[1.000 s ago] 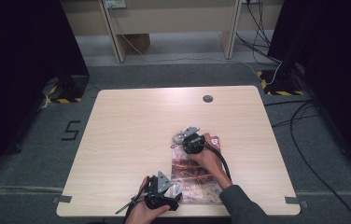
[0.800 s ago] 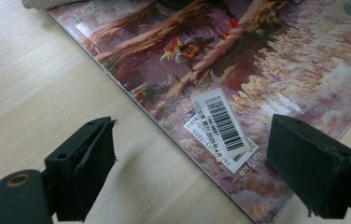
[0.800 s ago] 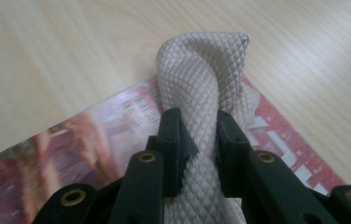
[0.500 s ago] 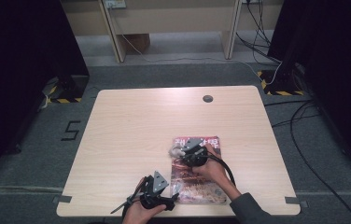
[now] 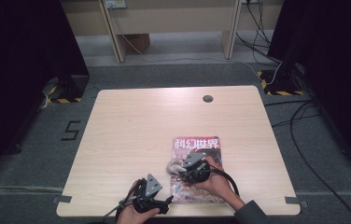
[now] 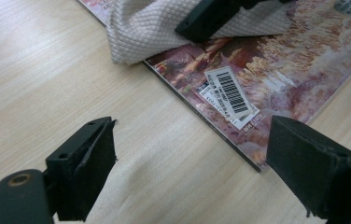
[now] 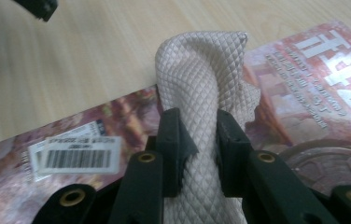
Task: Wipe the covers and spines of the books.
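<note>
A magazine [image 5: 197,148] with a colourful cover lies flat on the wooden table [image 5: 136,135], right of the middle and near the front edge. My right gripper [image 5: 179,171] is shut on a bunched pale waffle-weave cloth [image 7: 197,79], which rests on the magazine's left part [image 7: 313,93]. My left gripper [image 5: 164,203] hovers at the front edge, just left of the magazine's near corner [image 6: 276,79]. Its jaws have just been closing a little but stand wide apart, gripping nothing. The cloth [image 6: 155,28] hangs over the magazine's left edge.
A white barcode label [image 6: 229,95] is stuck near the magazine's near corner. A round cable hole [image 5: 207,98] sits at the table's far edge. Bare wood spreads left and far. Cables [image 5: 313,116] lie on the floor to the right.
My right gripper has drawn the cloth along the magazine toward the front edge, uncovering the title at the far end. The left gripper has barely shifted.
</note>
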Demonstrator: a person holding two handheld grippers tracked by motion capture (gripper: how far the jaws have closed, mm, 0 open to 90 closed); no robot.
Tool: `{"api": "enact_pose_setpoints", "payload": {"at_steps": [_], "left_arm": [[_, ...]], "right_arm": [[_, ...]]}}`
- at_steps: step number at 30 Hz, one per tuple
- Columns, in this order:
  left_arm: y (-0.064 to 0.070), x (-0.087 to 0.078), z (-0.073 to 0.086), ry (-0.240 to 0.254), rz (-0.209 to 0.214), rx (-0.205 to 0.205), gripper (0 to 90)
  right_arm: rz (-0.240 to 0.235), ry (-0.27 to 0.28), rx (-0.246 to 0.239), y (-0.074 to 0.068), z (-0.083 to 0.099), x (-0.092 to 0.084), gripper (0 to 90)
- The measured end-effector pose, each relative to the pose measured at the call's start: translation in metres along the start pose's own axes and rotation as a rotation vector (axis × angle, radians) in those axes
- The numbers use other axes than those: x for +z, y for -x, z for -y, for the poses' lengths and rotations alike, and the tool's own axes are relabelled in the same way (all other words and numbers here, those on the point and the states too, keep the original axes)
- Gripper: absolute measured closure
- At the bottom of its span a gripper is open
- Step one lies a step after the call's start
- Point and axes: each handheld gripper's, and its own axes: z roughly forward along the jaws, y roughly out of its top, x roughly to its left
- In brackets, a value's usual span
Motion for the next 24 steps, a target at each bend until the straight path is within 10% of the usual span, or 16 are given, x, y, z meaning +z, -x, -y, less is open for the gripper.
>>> {"api": "enact_pose_setpoints", "payload": {"at_steps": [24], "left_arm": [[0.002,-0.017,0.011,0.015,-0.007,-0.006,15.1]], "right_arm": [[-0.112,0.013,-0.082,-0.053,0.018,-0.020,74.6]]}}
